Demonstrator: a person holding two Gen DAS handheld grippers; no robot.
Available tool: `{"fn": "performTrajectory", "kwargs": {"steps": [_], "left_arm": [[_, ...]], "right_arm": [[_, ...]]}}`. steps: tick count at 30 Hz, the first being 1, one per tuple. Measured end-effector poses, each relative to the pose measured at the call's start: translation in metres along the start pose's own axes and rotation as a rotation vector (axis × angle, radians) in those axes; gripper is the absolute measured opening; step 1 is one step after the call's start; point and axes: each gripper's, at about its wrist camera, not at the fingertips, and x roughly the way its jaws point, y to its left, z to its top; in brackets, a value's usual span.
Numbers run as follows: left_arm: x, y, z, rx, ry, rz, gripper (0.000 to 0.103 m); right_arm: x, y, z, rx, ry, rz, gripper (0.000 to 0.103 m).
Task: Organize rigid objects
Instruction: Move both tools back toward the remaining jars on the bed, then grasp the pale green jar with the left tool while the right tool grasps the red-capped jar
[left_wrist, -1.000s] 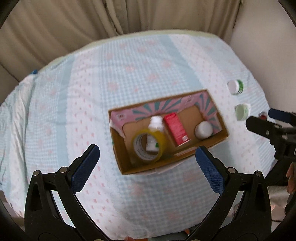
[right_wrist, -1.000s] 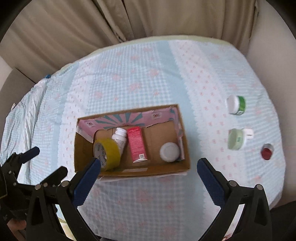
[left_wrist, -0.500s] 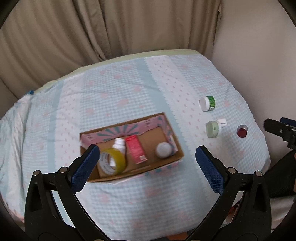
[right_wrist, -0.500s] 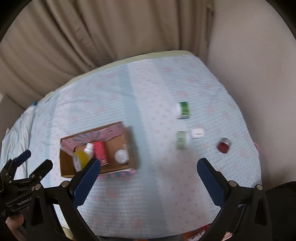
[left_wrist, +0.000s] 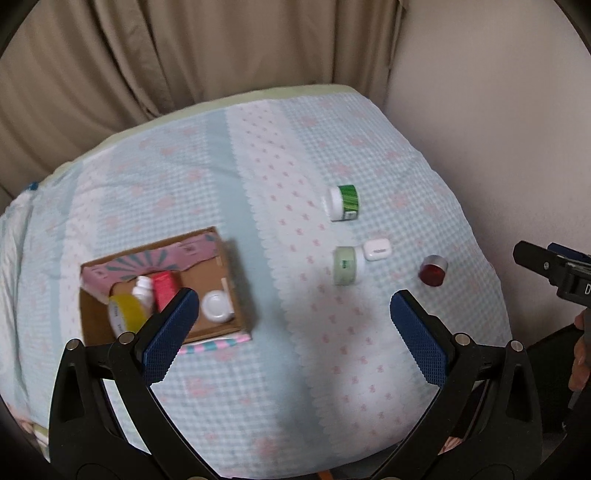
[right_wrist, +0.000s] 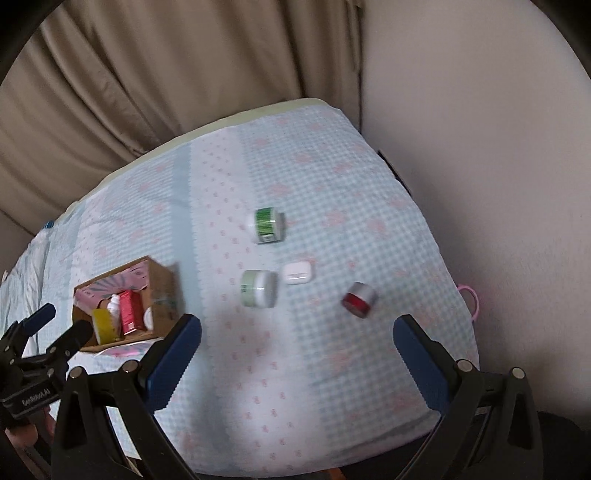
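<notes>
A counter (left_wrist: 258, 387) covered in a pale blue checked cloth with pink motifs fills both views, with beige curtains (left_wrist: 166, 55) behind its far edge and a plain wall (right_wrist: 480, 147) to the right.

On the left part of the cloth sits an open cardboard box (left_wrist: 236, 295), lined at its far wall with pink and teal patterned paper. Inside it, from left to right, are a yellow tape roll (left_wrist: 123, 314), a small white bottle (left_wrist: 142, 291), a red carton (left_wrist: 164, 290) and a round white lid (left_wrist: 216, 308), packed close together.

The left claw (left_wrist: 293, 328) hangs above the near part of the counter with its blue-padded fingers spread wide and nothing between them. The right claw (right_wrist: 297, 349) is likewise spread wide and empty, held over the near right part of the cloth; in the left view it shows only at the far right edge (left_wrist: 546, 266).

Right of the box, well apart from it, four loose items lie on the cloth. A green-labelled white jar (right_wrist: 266, 224) lies on its side farthest away. Nearer, a pale green jar (right_wrist: 256, 288) lies on its side, with a small white case (right_wrist: 298, 272) just beside it on the right. A red jar with a silver band (right_wrist: 358, 299) lies farthest right, tilted.
</notes>
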Motion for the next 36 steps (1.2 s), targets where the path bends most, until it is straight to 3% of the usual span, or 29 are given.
{"fn": "performTrajectory", "kwargs": {"steps": [9, 19, 26, 30, 32, 36], "left_arm": [[0.076, -0.046, 0.011, 0.086, 0.067, -0.024, 0.103], [0.173, -0.079, 0.016, 0.132, 0.161, -0.105, 0.102], [0.231, -0.084, 0.008, 0.138, 0.25, -0.119, 0.091], [0.258, -0.084, 0.007, 0.121, 0.284, -0.139, 0.087], [0.268, -0.084, 0.009, 0.113, 0.297, -0.144, 0.087], [0.287, -0.082, 0.013, 0.088, 0.313, -0.173, 0.087]], "right_arm": [[0.051, -0.061, 0.002, 0.208, 0.045, 0.021, 0.103], [0.123, -0.091, -0.001, 0.352, 0.117, 0.02, 0.103], [0.184, -0.108, 0.0, 0.425, 0.177, -0.005, 0.085], [0.218, -0.118, -0.005, 0.49, 0.216, -0.01, 0.085], [0.23, -0.119, -0.007, 0.507, 0.238, -0.015, 0.077], [0.252, -0.124, -0.01, 0.537, 0.276, -0.028, 0.073]]}}
